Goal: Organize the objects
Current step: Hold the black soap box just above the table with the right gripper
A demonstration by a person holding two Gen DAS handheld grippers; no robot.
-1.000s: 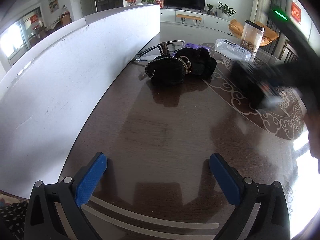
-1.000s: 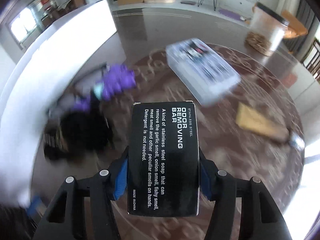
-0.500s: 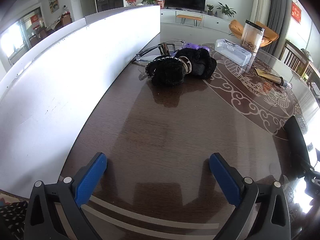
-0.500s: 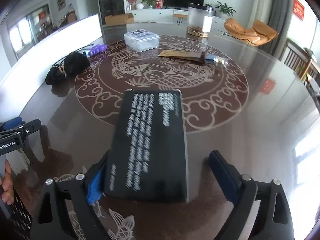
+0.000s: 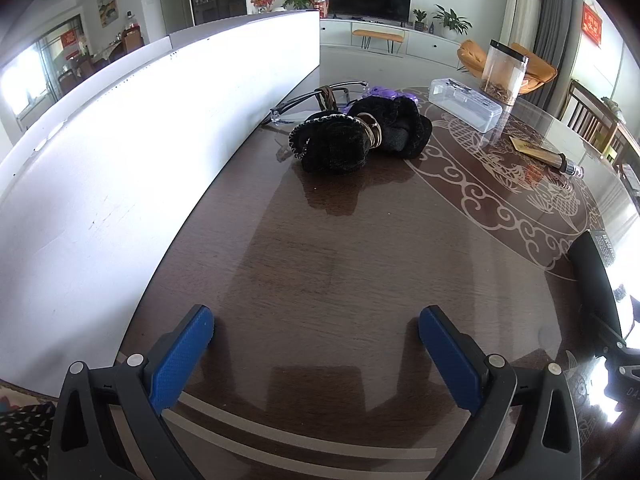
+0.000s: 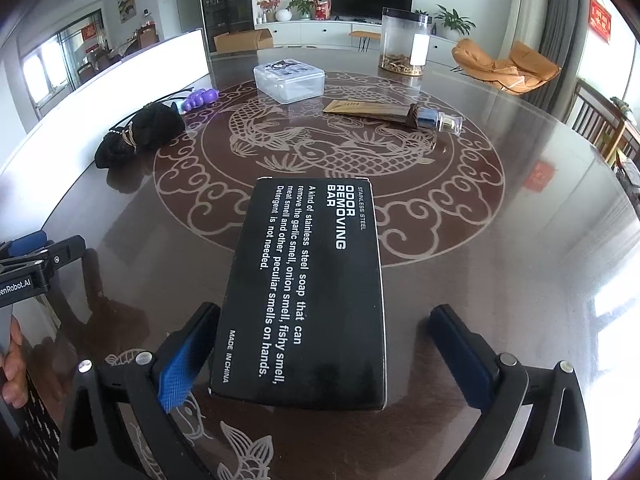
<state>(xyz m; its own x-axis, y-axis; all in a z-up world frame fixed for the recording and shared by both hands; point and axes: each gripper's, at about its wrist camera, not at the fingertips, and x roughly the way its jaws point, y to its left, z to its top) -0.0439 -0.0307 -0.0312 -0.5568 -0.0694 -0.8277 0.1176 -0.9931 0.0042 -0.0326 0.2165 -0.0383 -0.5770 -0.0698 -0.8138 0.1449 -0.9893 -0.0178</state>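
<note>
My right gripper [image 6: 320, 352] stands with its blue pads spread wide, and the black box [image 6: 308, 288] labelled "Odor Removing Bar" lies flat on the dark, glossy table [image 6: 500, 280] between them, near the left pad and apart from the right one. My left gripper [image 5: 316, 356] is also spread apart, holding nothing, hovering low over bare tabletop beside a long white board [image 5: 120, 152]. Farther off lie a black fabric bundle [image 6: 136, 136], a clear plastic case [image 6: 290, 80], a tall clear jar [image 6: 404, 42] and a small glass bottle [image 6: 436, 120].
</note>
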